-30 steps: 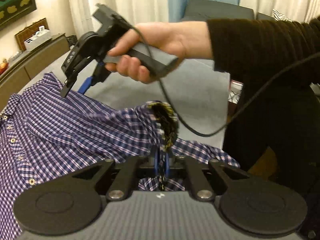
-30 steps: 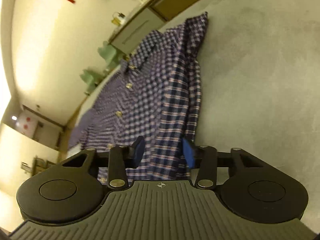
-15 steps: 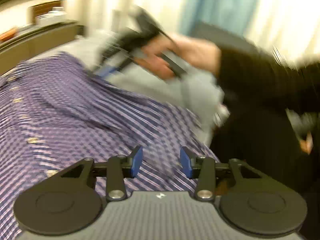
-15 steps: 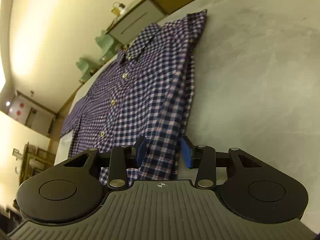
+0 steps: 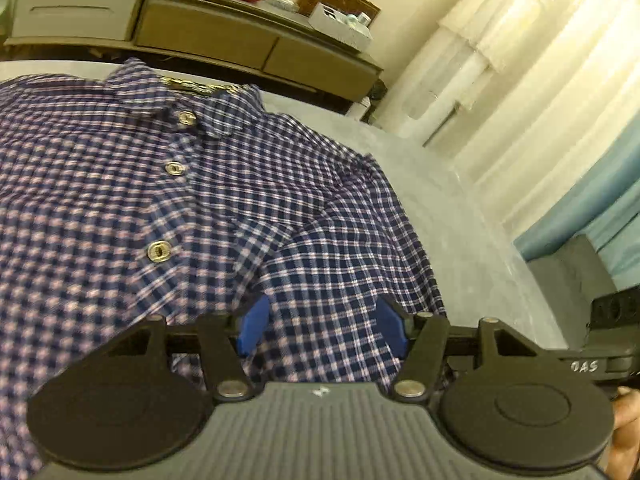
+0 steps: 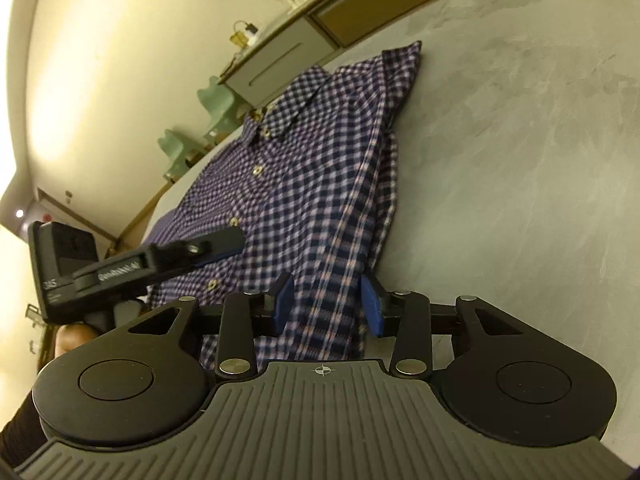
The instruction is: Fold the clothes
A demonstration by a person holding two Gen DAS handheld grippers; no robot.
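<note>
1. The left gripper [image 5: 320, 326] has its blue pads spread wide, with checked cloth showing between and beyond them; nothing is pinched.
2. The right gripper [image 6: 326, 306] is likewise spread, its pads standing either side of a narrow folded strip of cloth without closing on it.
3. Both hover low over the near end of the plaid shirt [image 6: 304, 184], close together: the left tool shows in the right wrist view, just to the left of the right one.
4. The shirt lies button side up on the grey surface [image 6: 520, 160], collar [image 5: 176, 96] at the far end, placket buttoned down the middle.
5. Along the shirt's edge, on the right in the right wrist view, a long strip is doubled over onto the body, so I judge one side already turned in.
6. The other side runs out of frame, so whether it is folded cannot be told. The shirt lies at full length, so the crosswise fold appears to be left.
7. The surface is a matt grey sheet, broad and bare beside the shirt.
8. Beyond it stands a low sideboard [image 5: 208, 36] with small items on top, pale curtains [image 5: 520, 80] with a blue one beside them, and pale green chairs [image 6: 216, 100] by a cream wall.
</note>
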